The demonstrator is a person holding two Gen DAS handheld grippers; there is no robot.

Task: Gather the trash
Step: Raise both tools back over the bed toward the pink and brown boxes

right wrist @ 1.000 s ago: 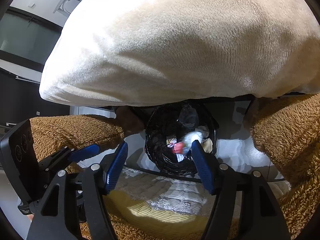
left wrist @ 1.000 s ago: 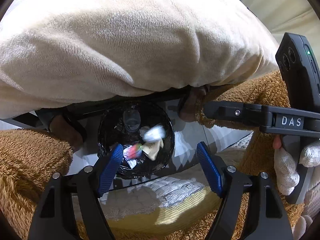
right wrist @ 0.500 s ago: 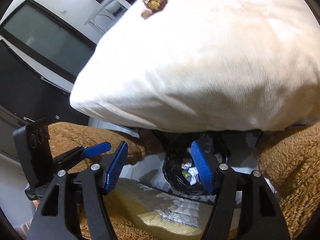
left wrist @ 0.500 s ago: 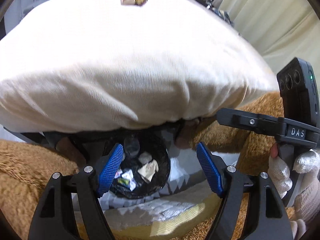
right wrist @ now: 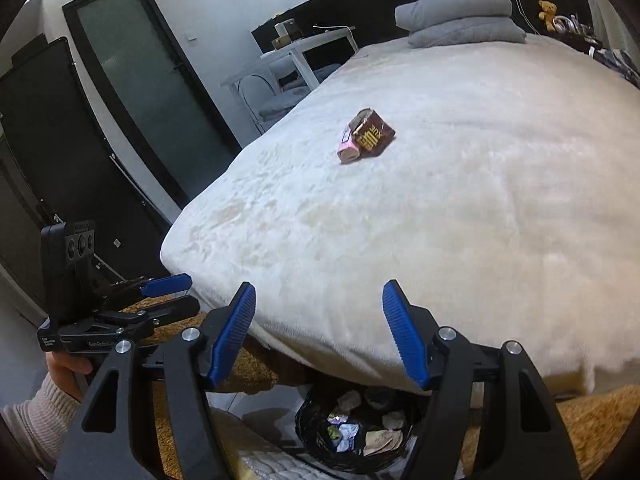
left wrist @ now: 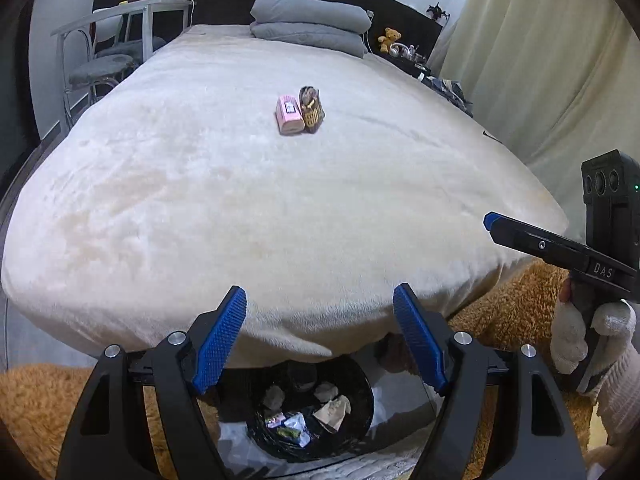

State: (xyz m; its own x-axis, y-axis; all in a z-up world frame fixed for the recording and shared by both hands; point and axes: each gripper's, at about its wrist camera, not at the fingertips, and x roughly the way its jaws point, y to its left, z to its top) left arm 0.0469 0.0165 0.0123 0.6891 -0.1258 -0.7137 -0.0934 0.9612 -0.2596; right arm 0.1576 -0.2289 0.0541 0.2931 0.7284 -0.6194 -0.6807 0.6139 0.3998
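A pink carton (left wrist: pixel 289 115) and a brown carton (left wrist: pixel 311 109) lie side by side in the middle of the cream bed cover (left wrist: pixel 240 208). In the right wrist view the brown carton (right wrist: pixel 372 134) partly hides the pink carton (right wrist: pixel 347 148). A black-lined bin (left wrist: pixel 310 416) with several crumpled wrappers stands on the floor below the bed's foot edge; it also shows in the right wrist view (right wrist: pixel 360 436). My left gripper (left wrist: pixel 320 338) is open and empty above the bin. My right gripper (right wrist: pixel 318 334) is open and empty too, beside the left one.
Folded grey bedding (left wrist: pixel 308 24) lies at the head of the bed. A white desk with stools (left wrist: pixel 116 36) stands at the left. Brown fluffy rugs (left wrist: pixel 36 412) flank the bin. Curtains (left wrist: pixel 560 60) hang at the right. A dark door (right wrist: pixel 148 92) is left of the bed.
Both grippers have tilted up and risen from looking down into the bin. The bed top and the two cartons have come into view. The wrapper seen falling has settled in the bin.
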